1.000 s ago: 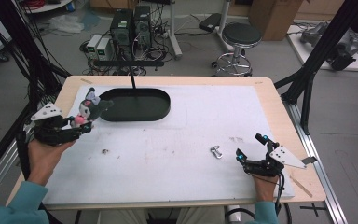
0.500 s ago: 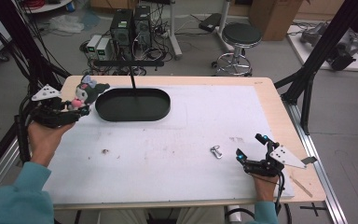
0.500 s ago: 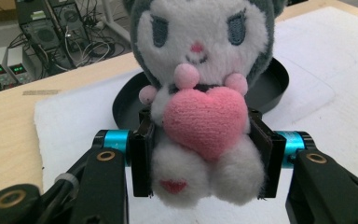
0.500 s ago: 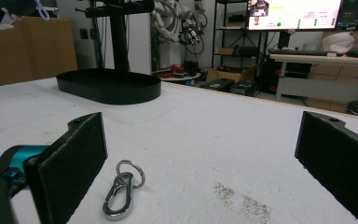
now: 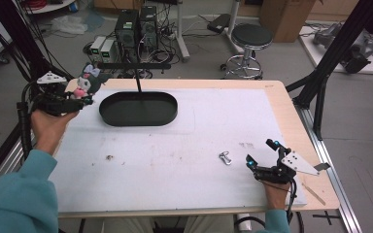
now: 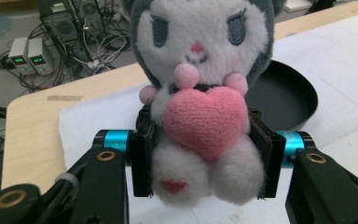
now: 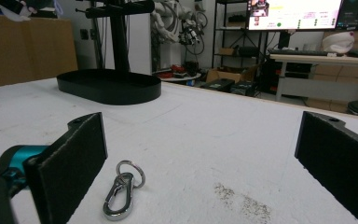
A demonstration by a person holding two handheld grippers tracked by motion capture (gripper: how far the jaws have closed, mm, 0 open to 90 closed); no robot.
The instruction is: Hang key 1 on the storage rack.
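Observation:
A grey and white plush toy hugging a pink heart is clamped at its body between my left gripper's pads, held in the air over the table's far left corner. A black oval tray lies just to its right on the white mat. Near the front right, a metal carabiner clip with a key ring lies flat on the mat. My right gripper rests just right of the clip, open, with its jaws wide apart and nothing between them.
A thin black post with a crossbar rises from the tray's far side. A small dark speck lies on the mat at the left. Beyond the table stand computer cases and a stool.
My left gripper has carried the plush toy away from the tray's left end, up and toward the table's far left corner. The right gripper and the clip have stayed still.

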